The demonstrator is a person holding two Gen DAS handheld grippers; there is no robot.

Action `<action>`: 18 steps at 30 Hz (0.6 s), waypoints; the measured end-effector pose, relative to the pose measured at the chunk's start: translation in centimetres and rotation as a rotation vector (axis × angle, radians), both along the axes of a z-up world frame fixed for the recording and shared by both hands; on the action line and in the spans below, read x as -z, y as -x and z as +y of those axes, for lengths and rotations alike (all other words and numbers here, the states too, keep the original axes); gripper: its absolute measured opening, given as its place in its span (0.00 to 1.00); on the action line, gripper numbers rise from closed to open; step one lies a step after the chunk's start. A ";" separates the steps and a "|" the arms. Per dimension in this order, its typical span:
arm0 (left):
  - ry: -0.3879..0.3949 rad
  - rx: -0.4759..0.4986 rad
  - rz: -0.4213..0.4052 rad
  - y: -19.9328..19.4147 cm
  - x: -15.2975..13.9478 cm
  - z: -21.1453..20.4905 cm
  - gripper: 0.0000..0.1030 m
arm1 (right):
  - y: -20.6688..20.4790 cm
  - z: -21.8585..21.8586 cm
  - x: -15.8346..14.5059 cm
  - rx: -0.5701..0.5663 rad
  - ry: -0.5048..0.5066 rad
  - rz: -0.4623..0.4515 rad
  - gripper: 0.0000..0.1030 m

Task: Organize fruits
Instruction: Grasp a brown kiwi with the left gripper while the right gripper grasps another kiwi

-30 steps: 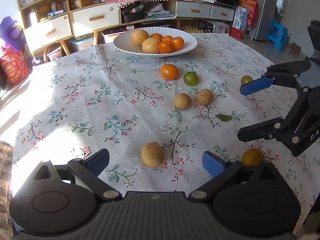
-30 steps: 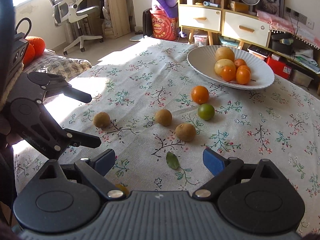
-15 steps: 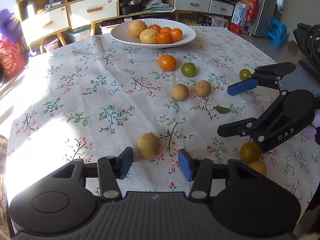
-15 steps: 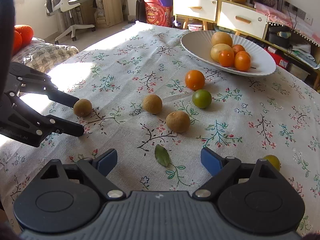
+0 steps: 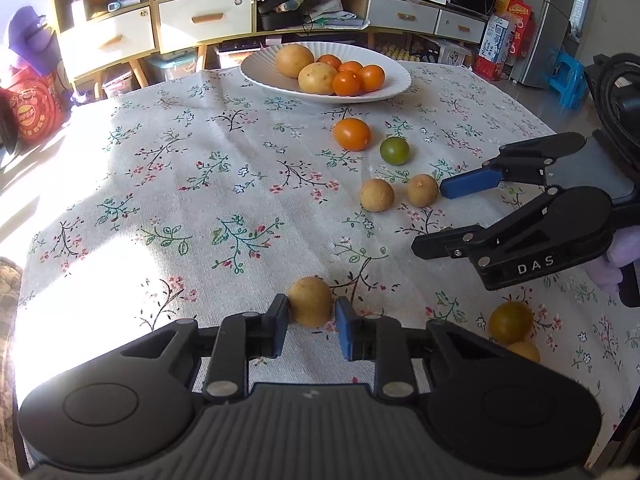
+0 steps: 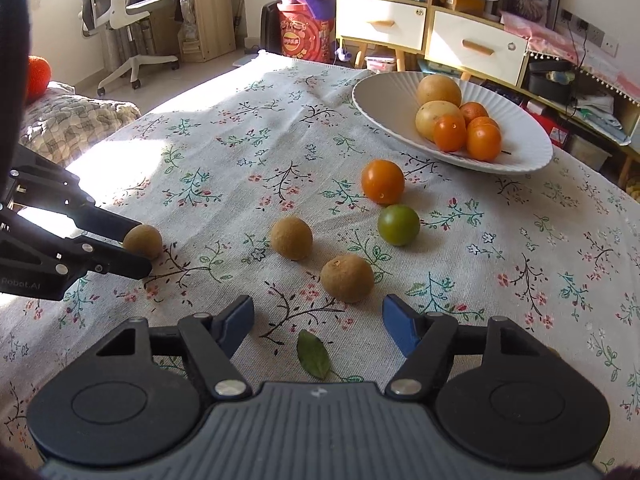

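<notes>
My left gripper [image 5: 311, 314] is shut on a small brown fruit [image 5: 310, 301] that rests on the flowered tablecloth; the same fruit shows in the right wrist view [image 6: 143, 241] between the left fingers. My right gripper [image 6: 318, 318] is open just in front of another brown fruit [image 6: 347, 279]; it shows in the left wrist view [image 5: 434, 216] near that fruit [image 5: 422, 189]. A third brown fruit [image 6: 291, 237], a green fruit [image 6: 399, 224] and an orange [image 6: 382, 181] lie beyond. A white plate [image 6: 384, 92] at the back holds several fruits.
A green leaf [image 6: 314, 354] lies on the cloth under my right gripper. Two yellowish fruits [image 5: 511, 322] lie at the table's near right edge. Drawers and shelves [image 5: 200, 20] stand behind the table, an office chair [image 6: 120, 4] to the far left.
My left gripper moved forward and closed on the brown fruit. My right gripper moved forward toward the nearest brown fruit and stayed open.
</notes>
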State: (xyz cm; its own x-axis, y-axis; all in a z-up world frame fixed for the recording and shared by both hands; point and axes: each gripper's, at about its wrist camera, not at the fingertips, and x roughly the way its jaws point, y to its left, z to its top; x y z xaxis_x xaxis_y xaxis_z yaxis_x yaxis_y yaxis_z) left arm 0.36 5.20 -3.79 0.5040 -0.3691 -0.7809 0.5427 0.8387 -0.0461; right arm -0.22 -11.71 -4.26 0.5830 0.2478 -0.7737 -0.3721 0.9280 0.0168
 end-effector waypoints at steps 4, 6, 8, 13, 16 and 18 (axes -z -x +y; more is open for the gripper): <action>0.005 -0.004 0.003 -0.1 -0.1 0.0 0.13 | -0.4 0.0 0.0 0.011 -0.001 -0.008 0.57; 0.005 -0.004 0.003 -0.2 -0.1 -0.1 0.13 | -0.5 0.1 -0.1 0.016 0.001 -0.012 0.55; 0.005 -0.004 0.003 -0.2 -0.2 -0.2 0.13 | -0.6 0.1 -0.1 0.017 0.004 -0.016 0.53; 0.007 -0.004 0.002 -0.2 -0.2 -0.3 0.13 | -0.7 0.3 -0.2 0.022 0.019 -0.032 0.45; 0.009 -0.002 -0.001 -0.1 -0.4 -0.4 0.13 | -0.9 0.1 -0.2 0.031 0.021 -0.037 0.41; 0.011 -0.002 -0.002 -0.1 -0.6 -0.6 0.13 | -1.0 0.0 -0.3 0.037 0.021 -0.041 0.38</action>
State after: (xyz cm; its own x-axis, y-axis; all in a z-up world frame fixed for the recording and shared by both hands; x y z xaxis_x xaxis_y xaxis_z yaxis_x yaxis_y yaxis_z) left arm 0.50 4.62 -3.22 0.5063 -0.3766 -0.7758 0.5410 0.8393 -0.0544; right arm 0.75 -11.73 -4.01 0.6227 0.2091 -0.7540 -0.3374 0.9412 -0.0176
